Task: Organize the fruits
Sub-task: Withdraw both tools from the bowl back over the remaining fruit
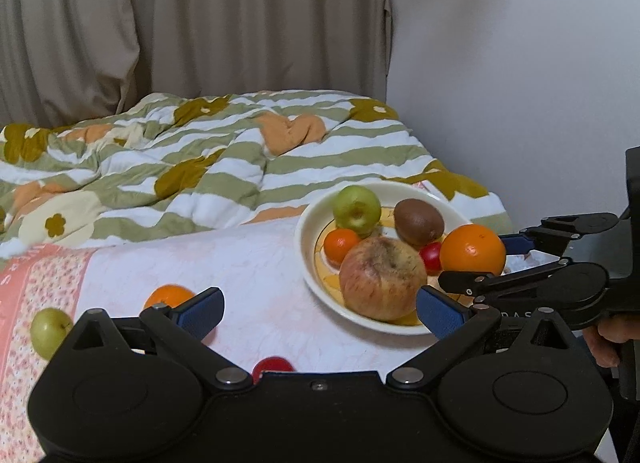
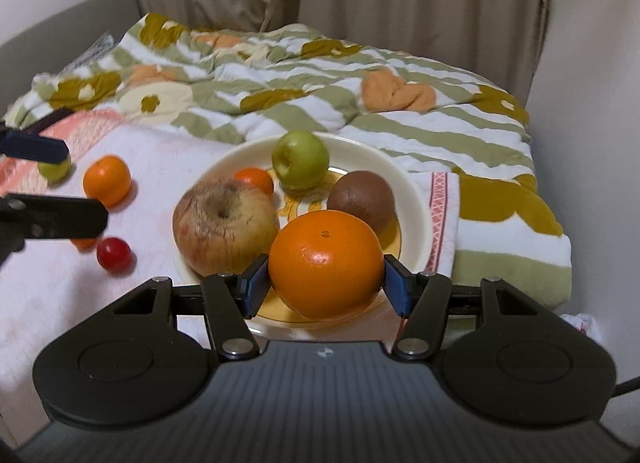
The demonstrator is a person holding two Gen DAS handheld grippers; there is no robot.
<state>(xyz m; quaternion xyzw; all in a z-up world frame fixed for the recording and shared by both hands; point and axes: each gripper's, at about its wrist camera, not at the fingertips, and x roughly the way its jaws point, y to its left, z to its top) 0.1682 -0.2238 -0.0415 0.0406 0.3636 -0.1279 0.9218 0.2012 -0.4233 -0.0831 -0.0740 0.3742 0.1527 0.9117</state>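
Note:
A cream plate (image 1: 308,263) (image 2: 404,179) on the pink cloth holds a large red apple (image 1: 382,279) (image 2: 224,223), a green apple (image 1: 357,207) (image 2: 300,159), a kiwi (image 1: 418,221) (image 2: 362,197), a small tangerine (image 1: 341,245) (image 2: 256,179) and a small red fruit (image 1: 431,256). My right gripper (image 2: 326,283) (image 1: 480,259) is shut on a big orange (image 2: 326,263) (image 1: 474,253) over the plate's near edge. My left gripper (image 1: 320,311) is open and empty. Loose on the cloth lie a tangerine (image 1: 168,297) (image 2: 107,181), a green apple (image 1: 50,331) (image 2: 56,171) and a red fruit (image 1: 272,366) (image 2: 114,254).
A rumpled striped floral quilt (image 1: 200,167) (image 2: 320,83) covers the bed behind the plate. Beige curtains (image 1: 200,23) and a white wall (image 1: 520,63) stand beyond. The pink cloth (image 1: 240,255) spreads left of the plate.

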